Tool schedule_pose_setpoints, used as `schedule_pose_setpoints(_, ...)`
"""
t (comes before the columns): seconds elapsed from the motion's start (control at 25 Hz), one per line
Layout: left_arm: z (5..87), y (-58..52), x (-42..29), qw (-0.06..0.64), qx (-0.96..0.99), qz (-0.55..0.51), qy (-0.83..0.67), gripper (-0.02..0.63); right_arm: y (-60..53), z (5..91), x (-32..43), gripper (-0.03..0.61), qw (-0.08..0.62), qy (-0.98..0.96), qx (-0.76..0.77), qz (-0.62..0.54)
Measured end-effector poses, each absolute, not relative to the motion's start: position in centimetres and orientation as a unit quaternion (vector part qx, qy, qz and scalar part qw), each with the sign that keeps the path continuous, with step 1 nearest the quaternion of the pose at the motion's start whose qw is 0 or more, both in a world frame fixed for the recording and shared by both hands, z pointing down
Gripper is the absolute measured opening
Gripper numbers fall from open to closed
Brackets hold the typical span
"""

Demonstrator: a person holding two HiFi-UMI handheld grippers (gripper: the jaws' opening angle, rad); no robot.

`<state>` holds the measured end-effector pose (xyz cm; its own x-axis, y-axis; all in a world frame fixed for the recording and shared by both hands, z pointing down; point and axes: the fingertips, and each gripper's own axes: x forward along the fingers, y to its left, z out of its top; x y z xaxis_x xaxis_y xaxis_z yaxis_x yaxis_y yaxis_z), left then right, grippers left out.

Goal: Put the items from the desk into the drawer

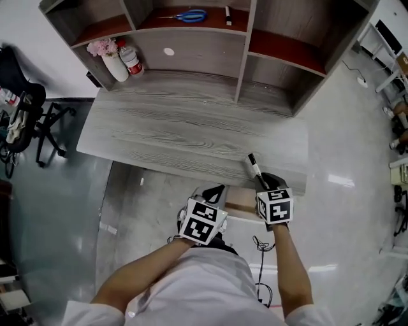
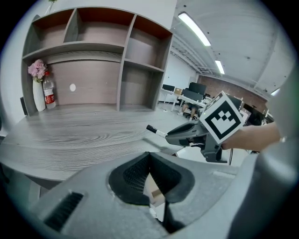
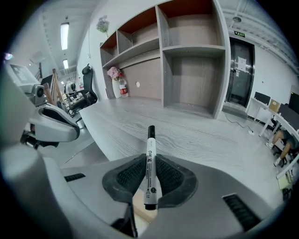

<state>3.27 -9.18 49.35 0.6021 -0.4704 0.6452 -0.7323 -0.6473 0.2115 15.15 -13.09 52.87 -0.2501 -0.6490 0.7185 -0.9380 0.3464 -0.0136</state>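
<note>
A white marker with a black cap (image 1: 254, 167) sticks forward out of my right gripper (image 1: 262, 181), which is shut on its barrel just over the front edge of the grey wooden desk (image 1: 191, 127). In the right gripper view the marker (image 3: 149, 163) stands upright between the pads of the right gripper (image 3: 149, 176). My left gripper (image 1: 215, 191) is beside it on the left, jaws together with nothing seen between them (image 2: 149, 161). An open light-wood drawer (image 1: 242, 200) shows below, between the two grippers. From the left gripper view the marker (image 2: 156, 131) points left.
A hutch of open shelves stands at the desk's back. It holds a white vase with pink flowers (image 1: 111, 60), a bottle (image 1: 132, 62), blue scissors (image 1: 191, 16) and a small stick-like item (image 1: 228, 15). An office chair (image 1: 25, 108) stands to the left.
</note>
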Motion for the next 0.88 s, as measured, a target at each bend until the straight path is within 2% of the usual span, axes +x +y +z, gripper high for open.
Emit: schedule_pose_setpoints(0.88, 52.3, -4.5, 4.7, 0.229, 0.886, 0.288, -0.281, 0.002, -2.5, 53.0, 12.1, 0.052, 0.271, -0.735, 0.569, 0.251)
